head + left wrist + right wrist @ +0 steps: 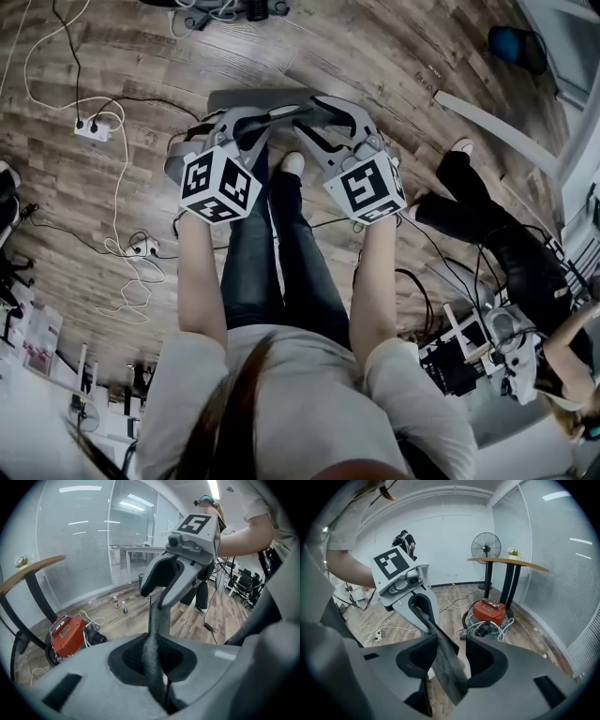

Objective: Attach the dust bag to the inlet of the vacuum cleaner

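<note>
Overhead, the head view shows the left gripper (246, 120) and right gripper (317, 111) tip to tip above the wooden floor (141, 56), with the grey dust bag (253, 97) just past their jaws. Next, the left gripper view has its jaws pressed together on a fold of the dust bag, the red vacuum cleaner (68, 634) standing beyond them to the left. Lastly, the right gripper view shows its jaws spread, the dust bag running unpinched through the gap and the vacuum cleaner beyond, slightly right.
</note>
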A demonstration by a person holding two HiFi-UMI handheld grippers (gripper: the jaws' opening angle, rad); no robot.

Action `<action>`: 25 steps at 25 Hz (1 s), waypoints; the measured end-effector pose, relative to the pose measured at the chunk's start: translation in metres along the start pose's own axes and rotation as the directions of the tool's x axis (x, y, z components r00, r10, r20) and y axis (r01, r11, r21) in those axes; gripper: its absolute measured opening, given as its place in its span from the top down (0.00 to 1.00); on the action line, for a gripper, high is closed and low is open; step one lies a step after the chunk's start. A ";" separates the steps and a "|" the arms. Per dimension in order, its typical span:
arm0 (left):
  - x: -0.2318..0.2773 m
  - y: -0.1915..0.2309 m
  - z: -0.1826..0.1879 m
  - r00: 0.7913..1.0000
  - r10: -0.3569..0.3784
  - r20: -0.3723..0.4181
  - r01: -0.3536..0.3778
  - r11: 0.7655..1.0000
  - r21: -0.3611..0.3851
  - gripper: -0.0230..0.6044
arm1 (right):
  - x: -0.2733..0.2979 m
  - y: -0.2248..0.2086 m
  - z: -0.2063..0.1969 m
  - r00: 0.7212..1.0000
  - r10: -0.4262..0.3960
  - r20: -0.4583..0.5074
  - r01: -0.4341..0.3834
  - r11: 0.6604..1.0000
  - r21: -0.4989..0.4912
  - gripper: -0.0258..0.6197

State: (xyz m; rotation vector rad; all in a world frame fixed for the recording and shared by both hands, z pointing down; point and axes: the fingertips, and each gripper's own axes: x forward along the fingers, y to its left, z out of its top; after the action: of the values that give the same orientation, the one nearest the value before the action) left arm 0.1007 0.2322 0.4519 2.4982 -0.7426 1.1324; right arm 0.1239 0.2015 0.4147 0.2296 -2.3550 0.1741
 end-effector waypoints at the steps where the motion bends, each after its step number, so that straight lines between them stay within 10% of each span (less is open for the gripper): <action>1: -0.001 0.008 -0.002 1.000 -0.004 -0.003 0.004 1.000 0.002 0.90 | 0.006 -0.001 0.003 1.000 0.023 -0.009 -0.023 1.000 0.012 0.66; 14: -0.009 0.073 -0.020 0.998 -0.050 -0.024 0.051 0.998 0.040 0.90 | 0.053 -0.029 0.026 0.987 -0.015 -0.159 -0.005 0.993 -0.121 0.87; 25: -0.013 0.091 -0.029 0.996 -0.046 -0.071 0.051 0.996 0.070 0.90 | 0.077 -0.034 0.035 0.975 0.028 -0.222 -0.078 0.972 -0.220 0.81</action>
State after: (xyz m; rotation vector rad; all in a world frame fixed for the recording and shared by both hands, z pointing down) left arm 0.0243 0.1751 0.4661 2.5063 -0.6297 1.2421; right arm 0.0533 0.1527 0.4457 0.0326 -2.1410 -0.0447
